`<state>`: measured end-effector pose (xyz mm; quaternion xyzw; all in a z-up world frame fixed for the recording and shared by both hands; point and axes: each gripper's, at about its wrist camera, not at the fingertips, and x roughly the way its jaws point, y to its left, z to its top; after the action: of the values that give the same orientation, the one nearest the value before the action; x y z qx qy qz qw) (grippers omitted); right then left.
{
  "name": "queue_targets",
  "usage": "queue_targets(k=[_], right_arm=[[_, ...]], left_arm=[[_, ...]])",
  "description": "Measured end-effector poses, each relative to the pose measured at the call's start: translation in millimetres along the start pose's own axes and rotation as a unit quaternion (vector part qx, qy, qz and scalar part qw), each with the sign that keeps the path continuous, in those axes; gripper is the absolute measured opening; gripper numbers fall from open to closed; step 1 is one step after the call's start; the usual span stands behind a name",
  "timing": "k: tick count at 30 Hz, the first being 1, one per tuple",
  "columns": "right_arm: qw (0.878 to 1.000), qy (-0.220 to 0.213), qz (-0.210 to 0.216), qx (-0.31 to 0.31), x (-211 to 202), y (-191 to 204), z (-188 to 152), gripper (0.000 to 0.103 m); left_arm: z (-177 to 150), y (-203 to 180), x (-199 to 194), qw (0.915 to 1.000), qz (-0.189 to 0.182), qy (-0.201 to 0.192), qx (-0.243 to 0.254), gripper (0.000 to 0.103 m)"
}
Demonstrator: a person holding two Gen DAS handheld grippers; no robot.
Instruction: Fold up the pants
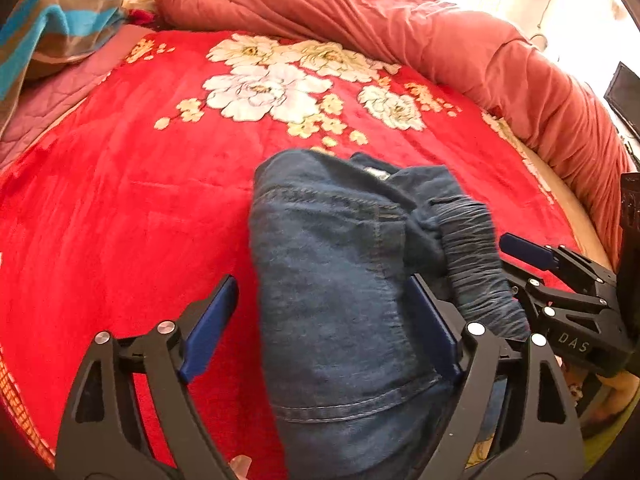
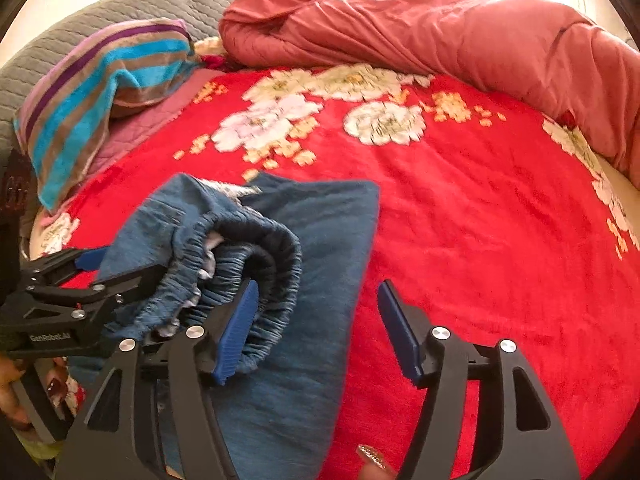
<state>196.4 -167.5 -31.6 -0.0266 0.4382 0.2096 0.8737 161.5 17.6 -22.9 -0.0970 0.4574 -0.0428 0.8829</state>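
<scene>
Blue denim pants [image 1: 332, 280] lie folded in a thick bundle on the red floral blanket [image 1: 120, 208], with the elastic waistband [image 2: 256, 264] bunched on top. My left gripper [image 1: 320, 328] is open, its fingers straddling the near part of the bundle. My right gripper [image 2: 316, 328] is open, its left fingertip [image 2: 236, 336] against the waistband and its right one over the blanket. In the left wrist view the right gripper [image 1: 560, 280] shows at the right of the pants. In the right wrist view the left gripper [image 2: 80, 280] shows at the left.
A rolled salmon-red quilt [image 2: 440, 28] runs along the far and right sides of the bed. A striped pillow [image 2: 100, 92] lies at the far left on a pink sheet. A grey quilted headboard [image 2: 120, 4] stands behind it. A dark screen [image 1: 624, 92] is at the right edge.
</scene>
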Motion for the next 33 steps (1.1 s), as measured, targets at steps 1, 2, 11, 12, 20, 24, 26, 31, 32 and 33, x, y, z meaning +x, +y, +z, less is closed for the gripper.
queue_targets(k=[1,2,11,12,20,24,26,31,32,33], right_arm=[[1.000,0.007,-0.007,-0.002,4.1,-0.7,-2.0,0.062],[1.000,0.012,-0.012,-0.004,8.1,-1.8,-4.6,0.064],[0.999,0.026,-0.013,0.015,15.3,-10.7,-12.3,0.073],[0.999,0.025,-0.015,0.016,13.6,-10.3,-12.5,0.075],[1.000,-0.017,-0.017,0.015,-22.1,-7.3,-17.7,0.089],[0.999,-0.036,-0.017,0.012,-42.5,-3.8,-21.2,0.095],[0.999,-0.046,-0.016,0.011,-52.5,-2.5,-23.1,0.098],[0.997,-0.071,-0.015,0.006,-78.9,3.9,-30.2,0.098],[0.997,-0.076,-0.015,0.005,-83.7,5.4,-31.8,0.098],[0.996,-0.083,-0.014,0.002,-90.3,8.0,-34.0,0.098]], left_arm=[[-1.3,0.7,0.9,1.0000,0.000,0.001,-0.001,0.078],[-2.3,1.1,2.4,1.0000,0.002,0.004,0.000,0.078],[-10.2,2.5,6.2,0.9999,0.012,0.009,0.005,0.080],[-10.6,2.6,5.3,0.9999,0.012,0.009,0.003,0.080],[-15.9,2.4,-18.8,0.9998,0.012,-0.012,-0.004,0.082],[-19.3,-0.1,-38.5,0.9994,0.018,-0.031,-0.001,0.090],[-21.4,-1.0,-50.0,0.9989,0.020,-0.042,-0.001,0.093],[-30.1,-1.9,-76.8,0.9979,0.032,-0.057,-0.002,0.093],[-31.9,-2.2,-80.3,0.9977,0.032,-0.060,-0.001,0.093],[-34.6,-2.4,-86.1,0.9975,0.033,-0.062,0.000,0.093]])
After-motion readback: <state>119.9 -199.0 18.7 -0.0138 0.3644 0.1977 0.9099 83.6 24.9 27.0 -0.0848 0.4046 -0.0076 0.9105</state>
